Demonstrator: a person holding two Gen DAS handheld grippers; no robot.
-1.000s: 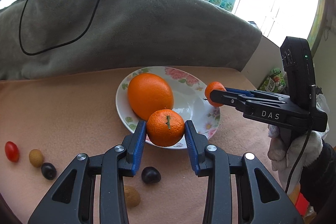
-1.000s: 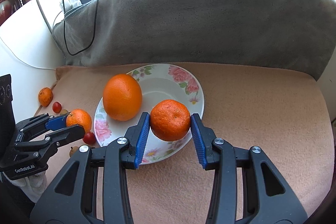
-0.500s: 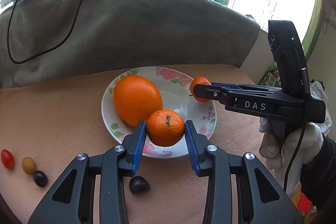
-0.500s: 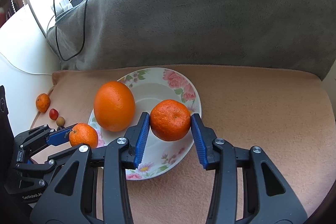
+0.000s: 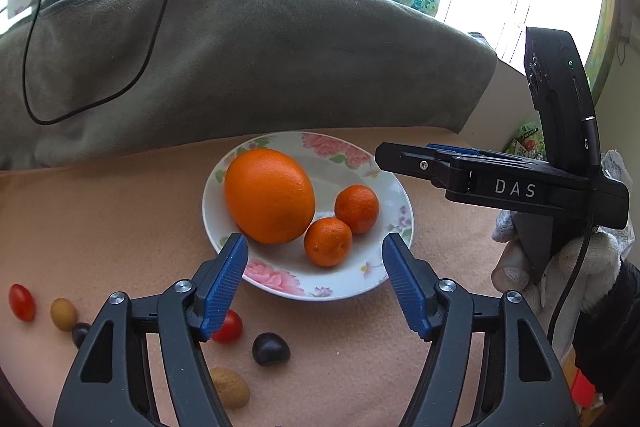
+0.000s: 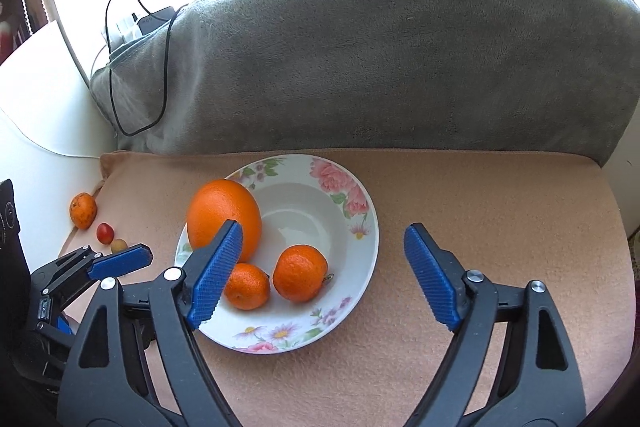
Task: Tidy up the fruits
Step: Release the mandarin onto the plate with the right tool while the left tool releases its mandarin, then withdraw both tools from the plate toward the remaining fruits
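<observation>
Loose fruit: tomatoes (image 5: 21, 302) and dark fruit (image 5: 271, 348) lie left of plate.
Left gripper (image 5: 315, 283): jaws opening, empty.
Plate (image 6: 362, 259): orange (image 6: 224, 223), two mandarins (image 6: 300, 273) touching.
Right gripper (image 6: 320, 277): jaws opening, empty.
Behind: grey blanket (image 6: 380, 59).

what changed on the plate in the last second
Both grippers let go: the left gripper and right gripper are opening with nothing between the jaws, and their two mandarins now lie on the floral plate. The big orange and the loose small fruits stayed put.
</observation>
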